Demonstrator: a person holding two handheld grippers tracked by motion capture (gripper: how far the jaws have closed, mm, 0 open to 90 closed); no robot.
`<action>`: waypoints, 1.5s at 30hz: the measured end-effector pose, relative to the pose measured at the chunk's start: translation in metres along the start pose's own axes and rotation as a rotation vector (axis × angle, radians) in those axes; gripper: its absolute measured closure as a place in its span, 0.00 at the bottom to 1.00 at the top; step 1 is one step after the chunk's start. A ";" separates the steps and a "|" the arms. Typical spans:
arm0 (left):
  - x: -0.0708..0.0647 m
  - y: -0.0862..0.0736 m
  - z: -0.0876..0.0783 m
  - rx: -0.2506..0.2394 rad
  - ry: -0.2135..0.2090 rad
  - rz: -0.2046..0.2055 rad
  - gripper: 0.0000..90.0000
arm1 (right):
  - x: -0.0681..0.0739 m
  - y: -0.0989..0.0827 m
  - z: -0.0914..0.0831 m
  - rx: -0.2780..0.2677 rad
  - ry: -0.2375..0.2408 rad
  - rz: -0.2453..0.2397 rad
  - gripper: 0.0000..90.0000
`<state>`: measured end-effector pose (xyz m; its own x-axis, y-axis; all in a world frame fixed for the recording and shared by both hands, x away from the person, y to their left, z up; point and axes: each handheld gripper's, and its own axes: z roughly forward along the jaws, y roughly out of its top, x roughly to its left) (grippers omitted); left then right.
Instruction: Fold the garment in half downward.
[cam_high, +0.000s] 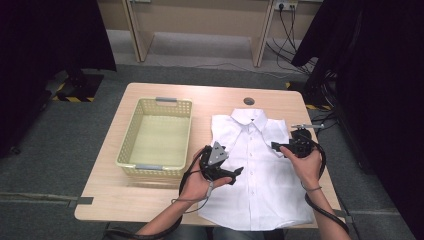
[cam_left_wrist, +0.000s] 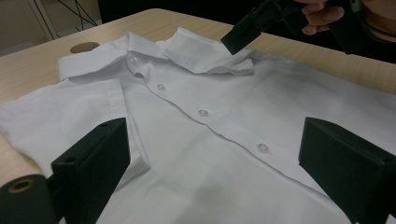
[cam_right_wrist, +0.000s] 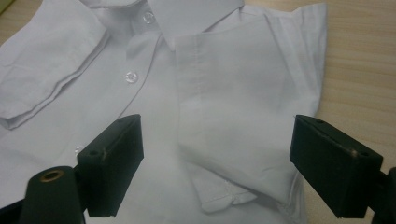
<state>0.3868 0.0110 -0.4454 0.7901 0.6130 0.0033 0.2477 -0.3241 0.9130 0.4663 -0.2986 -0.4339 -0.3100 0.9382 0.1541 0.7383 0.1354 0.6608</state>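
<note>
My left gripper (cam_high: 235, 172) wide open, holding nothing, my right gripper (cam_high: 276, 146) wide open too, white shirt (cam_high: 255, 170) flat on table (cam_high: 150, 197), basket (cam_high: 157, 132) at nine o'clock

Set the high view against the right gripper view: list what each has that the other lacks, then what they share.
High view alone: the yellow basket left of the shirt, the left tongs over the shirt's left side, both hands, the round hole in the table, the grey floor.

Right gripper view alone: a close look at the folded-in sleeve and its cuff, seen between the open jaws of the right tongs.

Both: the white shirt, buttoned and lying flat, its collar, the wooden tabletop, and the right tongs.
</note>
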 end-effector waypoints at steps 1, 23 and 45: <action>0.001 0.000 0.002 0.002 0.001 -0.001 0.09 | 0.000 0.001 0.001 0.003 0.000 0.001 0.20; 0.015 0.029 0.032 -0.014 0.045 -0.010 0.10 | -0.005 0.010 0.005 -0.003 -0.014 0.009 0.20; 0.057 0.048 0.078 0.037 0.138 -0.032 0.13 | -0.010 0.042 0.014 -0.007 -0.048 -0.008 0.22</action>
<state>0.4873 -0.0259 -0.4328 0.6974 0.7160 0.0325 0.2941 -0.3273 0.8980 0.5084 -0.2978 -0.4177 -0.2872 0.9511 0.1136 0.7317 0.1413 0.6668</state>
